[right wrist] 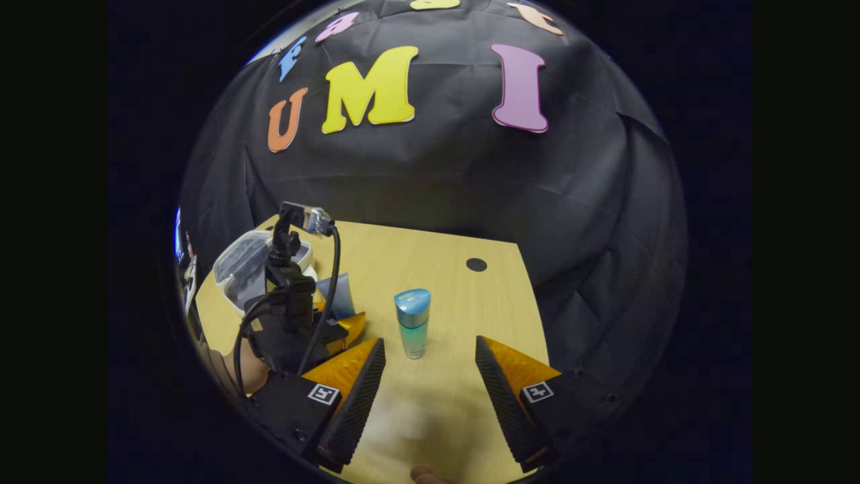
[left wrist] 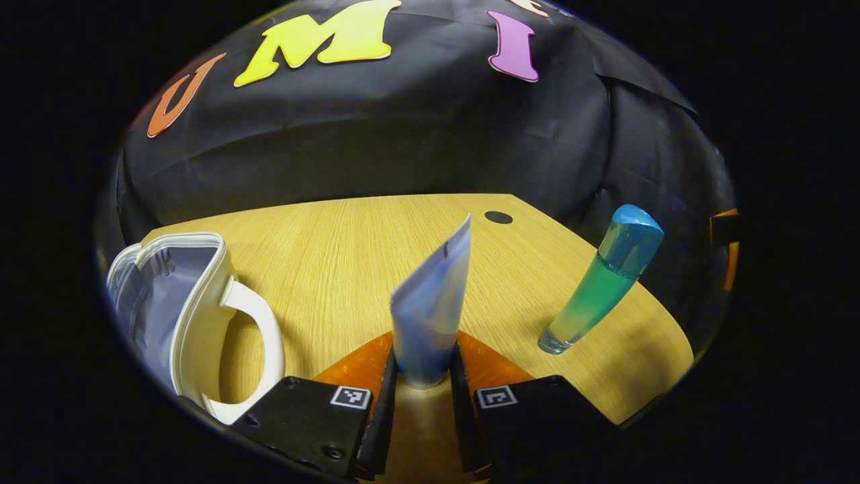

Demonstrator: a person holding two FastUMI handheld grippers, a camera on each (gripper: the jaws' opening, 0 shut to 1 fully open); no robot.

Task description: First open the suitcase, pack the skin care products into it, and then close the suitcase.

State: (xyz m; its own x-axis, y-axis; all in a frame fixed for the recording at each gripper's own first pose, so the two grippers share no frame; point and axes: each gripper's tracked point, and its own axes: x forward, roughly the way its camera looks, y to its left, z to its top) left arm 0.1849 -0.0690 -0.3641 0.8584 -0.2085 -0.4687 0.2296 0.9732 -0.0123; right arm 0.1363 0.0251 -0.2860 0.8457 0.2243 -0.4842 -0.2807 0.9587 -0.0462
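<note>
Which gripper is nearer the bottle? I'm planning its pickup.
Right. The right gripper is open, with the bottle standing just ahead between its fingers. The left gripper is off to the bottle's side, shut on the tube.

In the left gripper view the left tongs (left wrist: 423, 376) are closed on a white and blue tube (left wrist: 433, 302), both fingers pressing its lower end, and the tube stands up with its flat crimped end on top. To the left an open white suitcase (left wrist: 195, 316) with a loop handle rests on the wooden table (left wrist: 336, 249). To the right a blue-capped bottle (left wrist: 601, 279) of greenish liquid stands on the table, well apart from the tube.
</note>
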